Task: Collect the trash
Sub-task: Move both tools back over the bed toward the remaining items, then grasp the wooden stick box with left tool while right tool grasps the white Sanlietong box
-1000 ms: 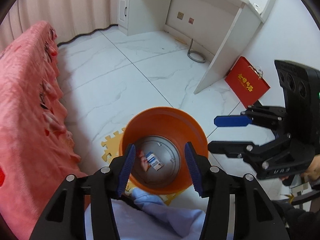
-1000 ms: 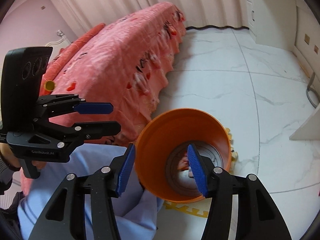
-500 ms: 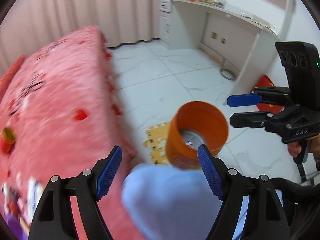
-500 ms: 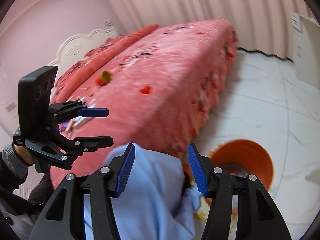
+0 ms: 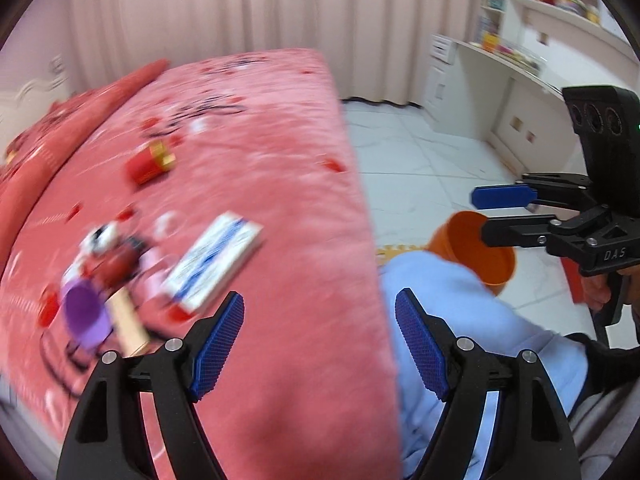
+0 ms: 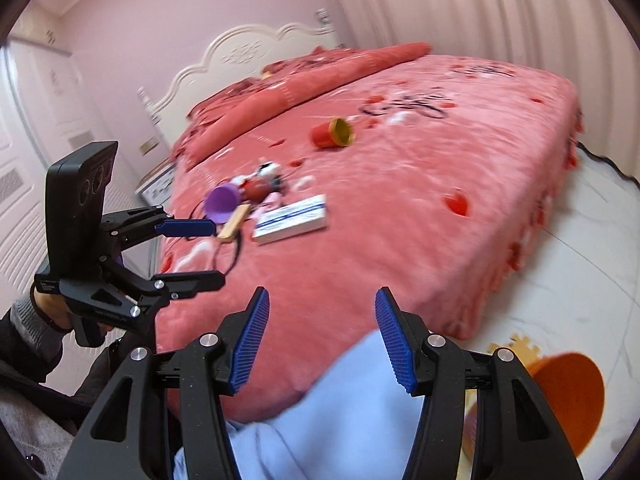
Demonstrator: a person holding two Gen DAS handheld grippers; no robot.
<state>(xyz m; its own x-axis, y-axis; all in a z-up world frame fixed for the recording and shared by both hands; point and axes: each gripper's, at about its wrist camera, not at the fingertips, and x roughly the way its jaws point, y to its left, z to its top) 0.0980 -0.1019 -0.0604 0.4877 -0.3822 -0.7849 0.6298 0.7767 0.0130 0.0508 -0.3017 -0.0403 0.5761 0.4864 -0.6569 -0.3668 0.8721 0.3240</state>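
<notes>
Bed [image 6: 420, 184] is filling both views, its pink cover still carrying trash: a white box [image 6: 291, 220], a red cup [image 6: 332, 133], a purple cup [image 6: 222, 202] and a wooden block [image 6: 235, 226] lying near one another. Bin [image 5: 476, 252] is sitting on the floor beside the bed. Left hand-held gripper [image 5: 320, 346] and right hand-held gripper [image 6: 322, 342] are hanging wide open, holding nothing. A second ago both were aiming into the bin; now they are swinging toward the bed.
</notes>
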